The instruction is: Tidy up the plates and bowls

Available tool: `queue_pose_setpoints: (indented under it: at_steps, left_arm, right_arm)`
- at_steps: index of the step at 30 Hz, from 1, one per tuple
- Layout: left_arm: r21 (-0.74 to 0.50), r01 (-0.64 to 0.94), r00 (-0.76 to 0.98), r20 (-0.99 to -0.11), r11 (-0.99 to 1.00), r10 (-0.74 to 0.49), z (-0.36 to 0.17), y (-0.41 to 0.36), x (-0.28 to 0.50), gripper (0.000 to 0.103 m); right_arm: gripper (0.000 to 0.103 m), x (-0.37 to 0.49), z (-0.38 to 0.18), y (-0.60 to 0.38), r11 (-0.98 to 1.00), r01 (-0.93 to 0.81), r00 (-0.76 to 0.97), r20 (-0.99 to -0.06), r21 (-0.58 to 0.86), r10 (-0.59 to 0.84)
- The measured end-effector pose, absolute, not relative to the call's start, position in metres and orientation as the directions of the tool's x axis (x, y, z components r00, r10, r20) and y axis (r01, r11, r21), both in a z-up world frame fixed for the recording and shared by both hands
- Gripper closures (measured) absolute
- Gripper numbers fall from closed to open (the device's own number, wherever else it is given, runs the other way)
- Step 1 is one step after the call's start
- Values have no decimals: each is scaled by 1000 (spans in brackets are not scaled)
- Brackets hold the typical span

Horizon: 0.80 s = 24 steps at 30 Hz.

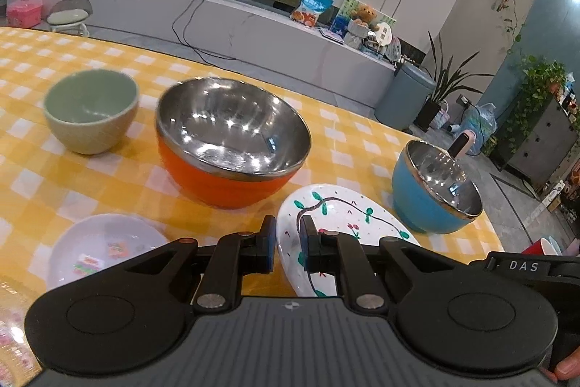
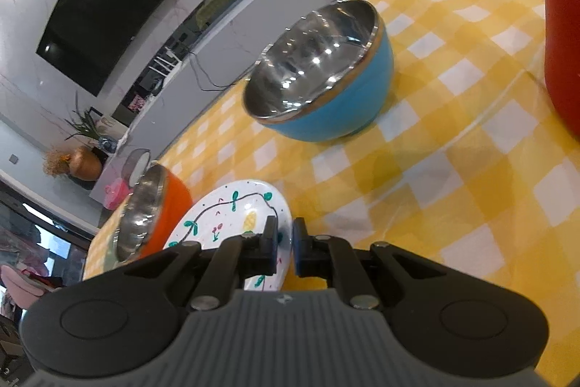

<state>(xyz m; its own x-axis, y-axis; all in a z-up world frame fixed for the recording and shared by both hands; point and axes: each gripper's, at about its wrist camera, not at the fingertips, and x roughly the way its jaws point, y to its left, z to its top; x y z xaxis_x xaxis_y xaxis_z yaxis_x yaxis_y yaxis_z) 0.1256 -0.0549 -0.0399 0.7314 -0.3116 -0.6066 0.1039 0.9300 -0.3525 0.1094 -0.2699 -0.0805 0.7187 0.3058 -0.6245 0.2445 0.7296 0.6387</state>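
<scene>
Two handheld grippers pinch opposite edges of a white painted plate over a yellow checked tablecloth. Low in the left wrist view, the left gripper is nearly closed, its fingers straddling the plate's rim; low centre in the right wrist view, the right gripper clamps the rim likewise. Only the left view shows the green bowl at upper left and a lavender plate at lower left. The orange bowl and blue bowl appear in both; a red cup fills the right view's edge.
</scene>
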Motion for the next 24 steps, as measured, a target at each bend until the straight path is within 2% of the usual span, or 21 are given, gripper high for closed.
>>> queue_pose_setpoints:
  at_steps: [24]
  left_arm:
    - [-366, -41, 776, -598, 930, -201, -13, 46, 46, 88]
  right_arm:
    - [100, 66, -49, -189, 678, 65, 674, -534, 732, 512]
